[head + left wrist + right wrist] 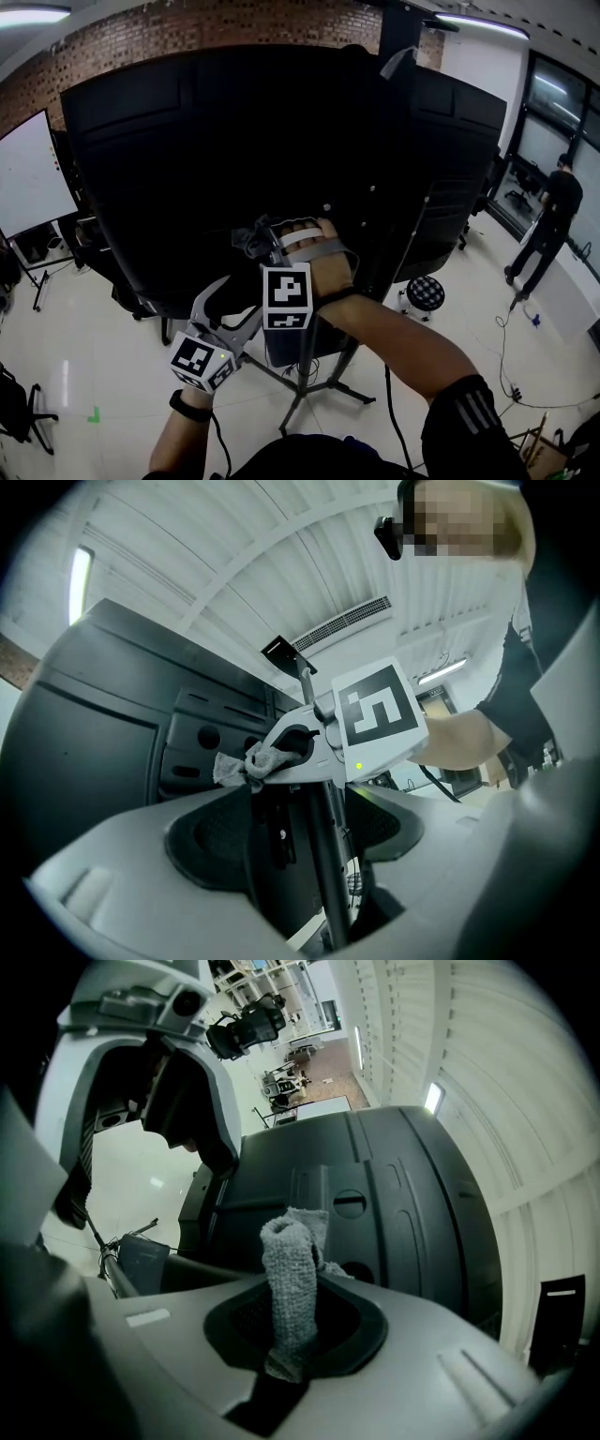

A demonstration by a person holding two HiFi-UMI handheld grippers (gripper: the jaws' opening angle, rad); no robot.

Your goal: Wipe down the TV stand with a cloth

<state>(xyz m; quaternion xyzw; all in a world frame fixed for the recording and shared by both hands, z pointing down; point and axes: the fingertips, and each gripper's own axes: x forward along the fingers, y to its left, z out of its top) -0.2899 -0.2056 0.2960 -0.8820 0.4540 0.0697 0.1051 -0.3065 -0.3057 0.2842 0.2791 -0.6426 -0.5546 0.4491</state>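
The black back of a large TV (187,159) on its wheeled stand (323,380) fills the head view. My right gripper (257,240) is shut on a grey cloth (246,238), which it holds against the lower back panel. In the right gripper view the cloth (291,1279) stands up rolled between the jaws, in front of the panel (403,1213). My left gripper (228,305) hangs just below and left of the right one, open and holding nothing. In the left gripper view, the stand's pole (328,855) shows through the gap, with the right gripper (274,758) and cloth (239,766) above.
A person (548,225) stands far right by the windows. A round checkered stool (427,292) sits right of the stand. A whiteboard (33,178) is at the left, an office chair (14,412) at lower left. Cables (516,375) trail across the floor.
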